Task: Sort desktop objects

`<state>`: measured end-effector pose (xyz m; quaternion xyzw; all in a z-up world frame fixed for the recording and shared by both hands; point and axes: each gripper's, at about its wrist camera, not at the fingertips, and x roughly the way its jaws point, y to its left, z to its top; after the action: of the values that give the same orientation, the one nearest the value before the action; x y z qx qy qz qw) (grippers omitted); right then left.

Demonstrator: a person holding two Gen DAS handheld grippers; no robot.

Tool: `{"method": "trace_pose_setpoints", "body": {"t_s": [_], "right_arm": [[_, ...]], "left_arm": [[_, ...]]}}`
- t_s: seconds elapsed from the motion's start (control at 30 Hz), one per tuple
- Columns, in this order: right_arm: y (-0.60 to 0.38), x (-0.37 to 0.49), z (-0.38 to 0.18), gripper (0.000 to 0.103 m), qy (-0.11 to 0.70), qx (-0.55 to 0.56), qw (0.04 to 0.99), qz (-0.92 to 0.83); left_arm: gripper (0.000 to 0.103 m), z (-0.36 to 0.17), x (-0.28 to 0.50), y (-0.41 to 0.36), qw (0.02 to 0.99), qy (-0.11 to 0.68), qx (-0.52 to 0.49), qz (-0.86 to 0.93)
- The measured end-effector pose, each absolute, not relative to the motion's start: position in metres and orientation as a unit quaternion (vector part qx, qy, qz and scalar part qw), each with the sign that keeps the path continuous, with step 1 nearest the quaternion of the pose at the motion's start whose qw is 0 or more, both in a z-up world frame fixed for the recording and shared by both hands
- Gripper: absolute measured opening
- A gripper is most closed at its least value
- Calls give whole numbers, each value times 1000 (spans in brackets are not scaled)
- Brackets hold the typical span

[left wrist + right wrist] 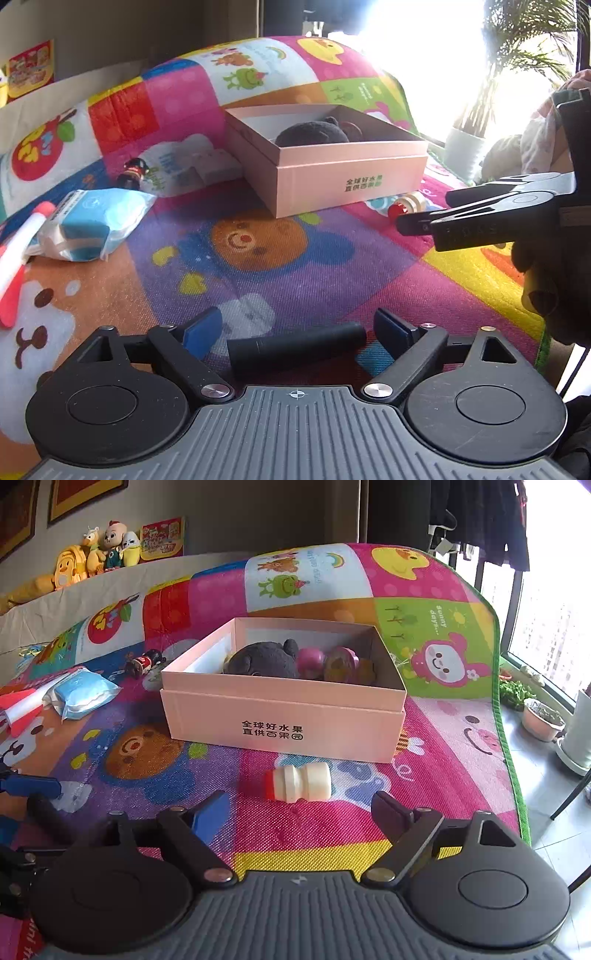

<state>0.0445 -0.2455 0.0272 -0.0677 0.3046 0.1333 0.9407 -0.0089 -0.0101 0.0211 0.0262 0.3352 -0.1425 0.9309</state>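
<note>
A black cylinder (295, 345) lies on the colourful mat between the blue pads of my left gripper (295, 325). The jaws stand open, with a gap showing on the cylinder's left side. My right gripper (301, 806) is open over the mat. A small white bottle with a red cap (299, 782) lies on its side just ahead of its fingers. Behind the bottle stands an open pink box (280, 723) holding a black plush (266, 661) and pink toys. In the left wrist view the right gripper (424, 212) reaches in from the right, near the bottle (406, 205) and the box (332, 177).
To the left of the box lie a blue-and-white packet (92, 221), a small cola-bottle toy (133, 171), a white pack (192, 162) and a red-and-white item (18, 254). The mat's green edge (506, 738) drops to the floor on the right, where potted plants (543, 720) stand.
</note>
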Motion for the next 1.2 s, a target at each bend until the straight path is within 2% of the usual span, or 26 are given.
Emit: {"method": "trace_pose_setpoints", "body": {"t_s": [0.03,0.13,0.27,0.3,0.77,0.93,1.2], "right_arm": [[-244,49,26,84,307,-72,939,136],[-239,60,23,75,318,-78,934,143],[-236,70,19,53,329,-70,929,156],[-235,71,20,42,332,-69,927,161],[-248,9,38,43,329,-64,918,212],[-251,3,33,43,331,-62,921,198],[-253,-2,35,43,316,-58,926,195]], "left_arm": [[95,21,-9,-9,931,337,24,-142],[95,21,-9,-6,931,336,13,-138],[96,22,-10,-2,933,334,5,-129],[96,23,-12,-1,934,335,5,-126],[99,33,-64,4,924,359,30,-126],[99,39,-56,8,943,323,67,-42],[100,44,-41,12,935,341,13,-94]]}}
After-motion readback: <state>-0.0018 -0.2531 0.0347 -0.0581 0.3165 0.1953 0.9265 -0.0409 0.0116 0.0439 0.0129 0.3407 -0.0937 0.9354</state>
